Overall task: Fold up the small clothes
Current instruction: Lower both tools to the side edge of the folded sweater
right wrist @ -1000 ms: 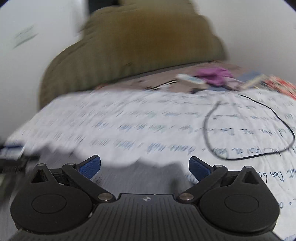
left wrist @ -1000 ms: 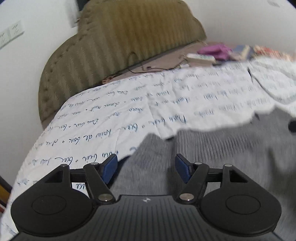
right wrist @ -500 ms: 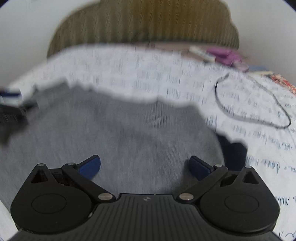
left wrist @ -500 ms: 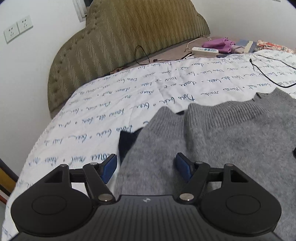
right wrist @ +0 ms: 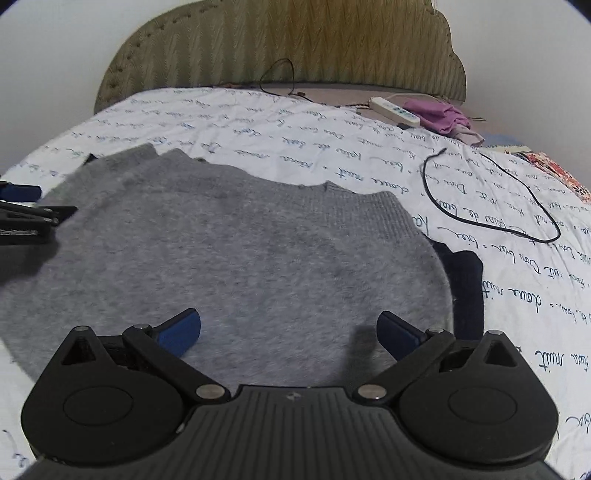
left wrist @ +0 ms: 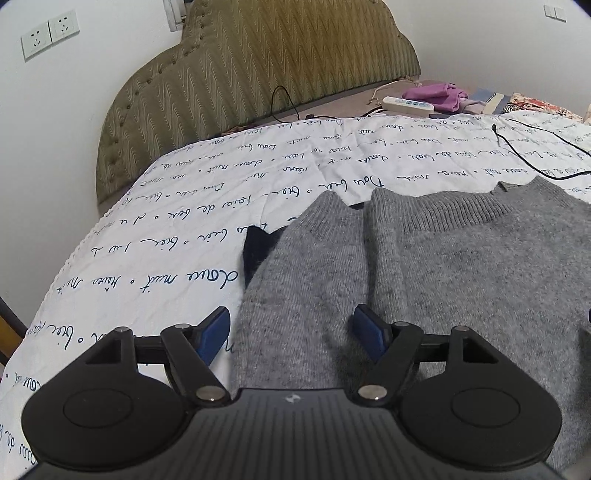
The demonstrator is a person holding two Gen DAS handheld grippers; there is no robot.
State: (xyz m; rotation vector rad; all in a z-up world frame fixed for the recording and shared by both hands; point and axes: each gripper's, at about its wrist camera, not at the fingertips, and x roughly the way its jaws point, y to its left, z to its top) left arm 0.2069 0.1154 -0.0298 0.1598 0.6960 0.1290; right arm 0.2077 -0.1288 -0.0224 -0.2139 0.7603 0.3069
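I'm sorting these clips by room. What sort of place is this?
Most likely a bedroom: a padded olive headboard against the wall, a white bedspread printed with handwriting, and a grey sweater laid flat on it for folding.

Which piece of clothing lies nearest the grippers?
The grey sweater, spread flat right under both grippers; the purple garment lies crumpled far off by the headboard.

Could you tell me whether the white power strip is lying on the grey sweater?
No, the white power strip lies near the headboard, apart from the grey sweater.

An olive padded headboard [left wrist: 258, 66] stands against a white wall [left wrist: 55, 122] bearing two sockets [left wrist: 50, 34].
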